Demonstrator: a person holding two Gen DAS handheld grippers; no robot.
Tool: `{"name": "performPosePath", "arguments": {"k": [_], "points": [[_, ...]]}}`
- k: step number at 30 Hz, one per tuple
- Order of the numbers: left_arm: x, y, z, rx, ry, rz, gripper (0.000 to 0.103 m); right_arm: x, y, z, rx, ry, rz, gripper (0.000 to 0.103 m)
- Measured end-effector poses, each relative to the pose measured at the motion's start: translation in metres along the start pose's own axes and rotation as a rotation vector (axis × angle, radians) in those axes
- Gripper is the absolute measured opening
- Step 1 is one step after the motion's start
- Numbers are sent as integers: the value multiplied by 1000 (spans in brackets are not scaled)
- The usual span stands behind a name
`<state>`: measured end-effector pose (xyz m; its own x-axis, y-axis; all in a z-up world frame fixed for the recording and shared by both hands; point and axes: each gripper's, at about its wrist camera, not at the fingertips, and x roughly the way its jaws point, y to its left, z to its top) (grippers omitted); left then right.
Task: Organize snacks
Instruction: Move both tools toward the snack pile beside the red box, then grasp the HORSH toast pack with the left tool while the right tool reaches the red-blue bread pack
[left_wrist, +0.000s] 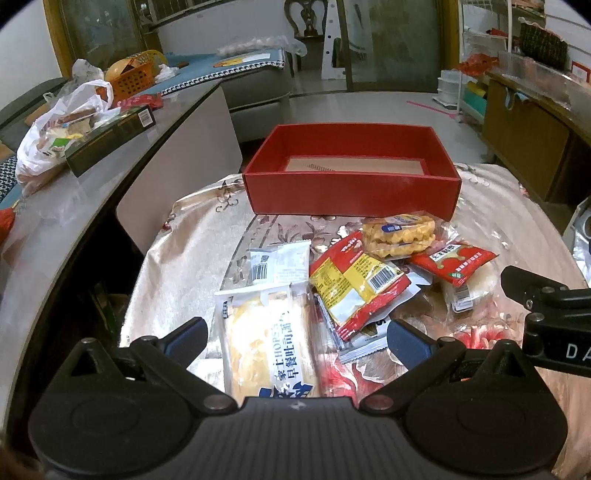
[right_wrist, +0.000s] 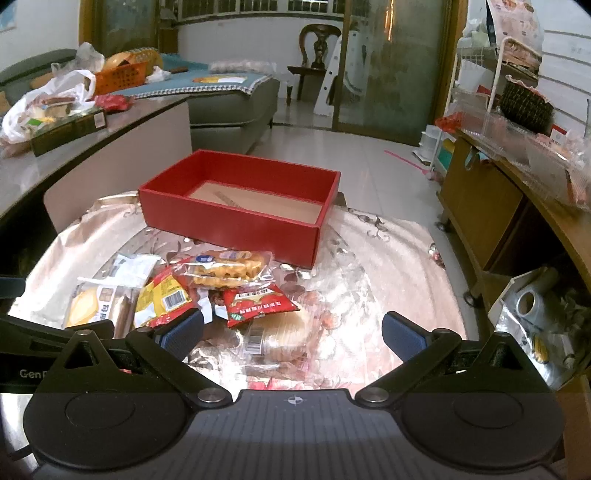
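An empty red box (left_wrist: 351, 195) stands at the far side of a small table with a floral cloth; it also shows in the right wrist view (right_wrist: 232, 229). Snack packets lie in a pile before it: a bread packet (left_wrist: 267, 343), a red-yellow packet (left_wrist: 354, 288), a waffle packet (left_wrist: 397, 236) and a red packet on a round cake (left_wrist: 458, 266). My left gripper (left_wrist: 297, 338) is open, its fingers either side of the bread packet, above it. My right gripper (right_wrist: 293, 332) is open over the round cake packet (right_wrist: 284, 336), just right of the pile.
A long grey counter (left_wrist: 85, 206) runs along the left with a white plastic bag (left_wrist: 55, 129), a dark box and an orange basket. A wooden cabinet (right_wrist: 491, 221) stands at the right. A box with tape rolls (right_wrist: 535, 314) sits by the table's right edge.
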<state>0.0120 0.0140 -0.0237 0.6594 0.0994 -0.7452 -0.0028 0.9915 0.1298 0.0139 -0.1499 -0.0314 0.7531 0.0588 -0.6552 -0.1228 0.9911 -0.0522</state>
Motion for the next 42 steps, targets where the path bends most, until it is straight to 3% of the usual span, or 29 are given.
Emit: {"name": "performPosePath", "arguments": {"k": [42], "points": [[-3,4,-6,17,8,23,98,3,4,-2,-15,37,18,103]]}}
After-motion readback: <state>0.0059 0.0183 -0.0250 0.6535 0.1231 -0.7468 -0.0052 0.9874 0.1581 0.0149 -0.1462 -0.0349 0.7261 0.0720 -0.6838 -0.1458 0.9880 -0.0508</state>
